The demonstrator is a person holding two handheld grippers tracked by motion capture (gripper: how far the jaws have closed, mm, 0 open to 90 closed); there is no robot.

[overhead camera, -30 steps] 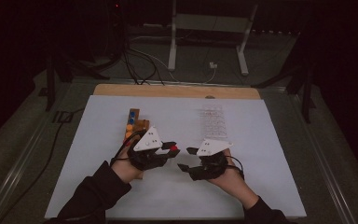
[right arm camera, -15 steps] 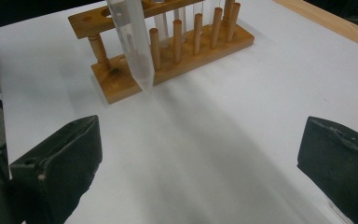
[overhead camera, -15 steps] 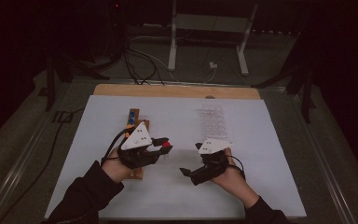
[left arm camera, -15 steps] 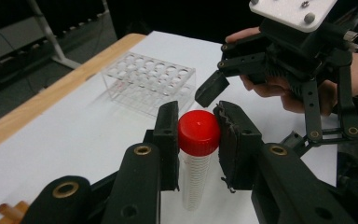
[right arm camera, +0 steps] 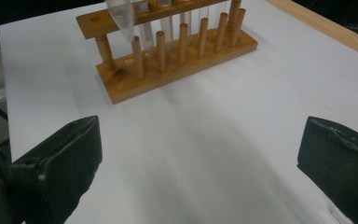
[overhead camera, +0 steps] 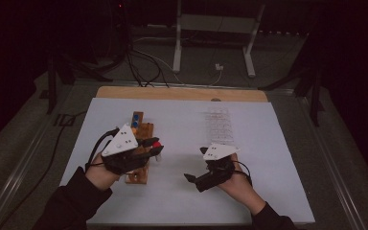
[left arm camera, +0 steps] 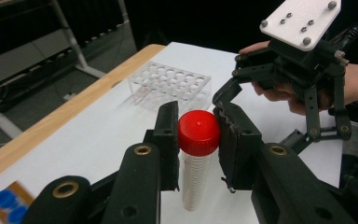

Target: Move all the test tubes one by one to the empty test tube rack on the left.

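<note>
Left gripper [left arm camera: 196,140] clenched on red-capped tube [left arm camera: 197,156] — held upright above wooden rack [overhead camera: 141,148], table left. Right gripper [overhead camera: 199,170] released, jaws just opened, nothing between. Keep tube vertical, grip steady, carry toward clear rack [overhead camera: 219,124] far right.

High view: fixed above the near edge of the table [overhead camera: 182,120], facing forward and down; takes in the whole white top, floor and stands beyond. Forearms enter from the bottom edge. Far off, things small.

Left gripper view: rides on the left gripper [left arm camera: 198,140], low, close, looking along its jaws across the table toward the clear rack [left arm camera: 170,86] and the wooden edge. The right gripper [left arm camera: 279,79] appears at upper right.

Right gripper view: rides on the right gripper [right arm camera: 200,163], low, tilted down at the tabletop, facing the wooden rack [right arm camera: 172,51].

Shared: the high view holds both racks, wooden rack [overhead camera: 141,143] and clear rack [overhead camera: 219,125], and both grippers.
</note>
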